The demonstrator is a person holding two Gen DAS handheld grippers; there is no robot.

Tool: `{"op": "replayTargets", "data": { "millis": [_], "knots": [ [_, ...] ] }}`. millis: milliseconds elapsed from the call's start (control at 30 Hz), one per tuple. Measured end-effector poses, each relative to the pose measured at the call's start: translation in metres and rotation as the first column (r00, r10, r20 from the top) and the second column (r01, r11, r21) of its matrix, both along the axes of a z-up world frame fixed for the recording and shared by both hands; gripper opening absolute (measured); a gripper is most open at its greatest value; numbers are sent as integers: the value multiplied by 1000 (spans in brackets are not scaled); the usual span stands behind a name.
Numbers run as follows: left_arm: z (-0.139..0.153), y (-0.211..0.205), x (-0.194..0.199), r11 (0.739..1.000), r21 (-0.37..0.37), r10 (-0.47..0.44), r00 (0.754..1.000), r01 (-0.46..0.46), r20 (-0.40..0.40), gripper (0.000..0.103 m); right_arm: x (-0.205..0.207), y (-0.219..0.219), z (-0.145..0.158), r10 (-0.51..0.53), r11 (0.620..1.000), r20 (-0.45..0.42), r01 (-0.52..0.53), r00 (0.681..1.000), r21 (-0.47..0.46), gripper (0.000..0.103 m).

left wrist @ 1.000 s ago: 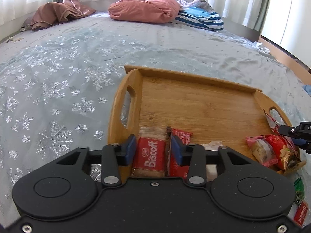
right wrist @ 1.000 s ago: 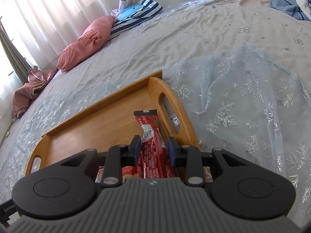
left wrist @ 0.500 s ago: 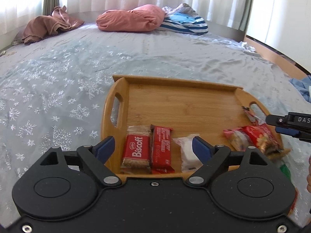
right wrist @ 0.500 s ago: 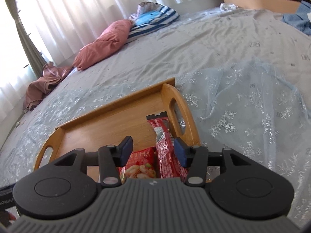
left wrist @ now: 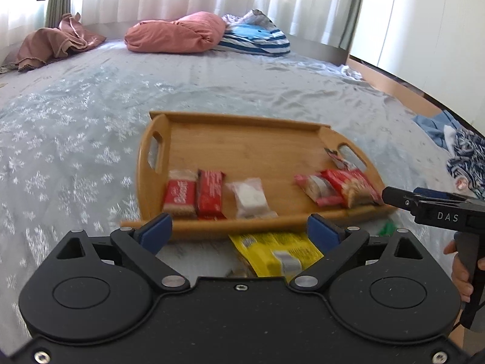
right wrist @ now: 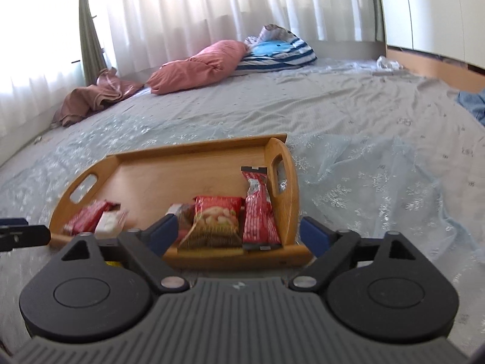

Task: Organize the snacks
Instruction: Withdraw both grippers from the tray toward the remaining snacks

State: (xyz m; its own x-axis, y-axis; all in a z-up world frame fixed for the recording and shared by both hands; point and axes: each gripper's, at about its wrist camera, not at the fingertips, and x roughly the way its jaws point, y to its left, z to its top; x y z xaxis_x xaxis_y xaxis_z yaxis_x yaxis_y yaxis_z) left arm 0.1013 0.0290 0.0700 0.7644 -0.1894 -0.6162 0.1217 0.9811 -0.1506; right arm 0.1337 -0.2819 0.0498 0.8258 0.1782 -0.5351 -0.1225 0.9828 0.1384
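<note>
Both hand-held grippers, left and right, have backed off the tray, jaws opening, holding nothing; a yellow packet lies before it.

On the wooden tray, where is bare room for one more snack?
The tray is bare across its far half, up to the back rim, and between the white packet and pink packet. The near edge is crowded at both handle ends.

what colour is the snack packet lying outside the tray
Yellow packet, on the bed by the tray; clearest in left wrist view.
</note>
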Motion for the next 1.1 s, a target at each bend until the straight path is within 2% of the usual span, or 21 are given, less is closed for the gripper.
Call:
{"op": "replayTargets", "data": {
  "millis": [133, 333, 600, 1100],
  "knots": [
    [-5, -6, -16, 1000, 7, -24, 1000, 24, -13, 97, -18, -1, -3, 31, 999, 20, -30, 999, -40, 103],
    [-16, -13, -32, 999, 22, -34, 999, 35, -29, 98, -44, 1, -11, 62, 992, 44, -56, 997, -114, 103],
    [-37, -26, -46, 997, 59, -53, 997, 56, -56, 98, -71, 5, -37, 76, 976, 30, -68, 997, -205, 103],
    [-54, -36, -50, 998, 69, -2, 999, 5, -44, 97, -80, 9, -58, 65, 975, 24, -58, 998, -216, 103]
  ]
}}
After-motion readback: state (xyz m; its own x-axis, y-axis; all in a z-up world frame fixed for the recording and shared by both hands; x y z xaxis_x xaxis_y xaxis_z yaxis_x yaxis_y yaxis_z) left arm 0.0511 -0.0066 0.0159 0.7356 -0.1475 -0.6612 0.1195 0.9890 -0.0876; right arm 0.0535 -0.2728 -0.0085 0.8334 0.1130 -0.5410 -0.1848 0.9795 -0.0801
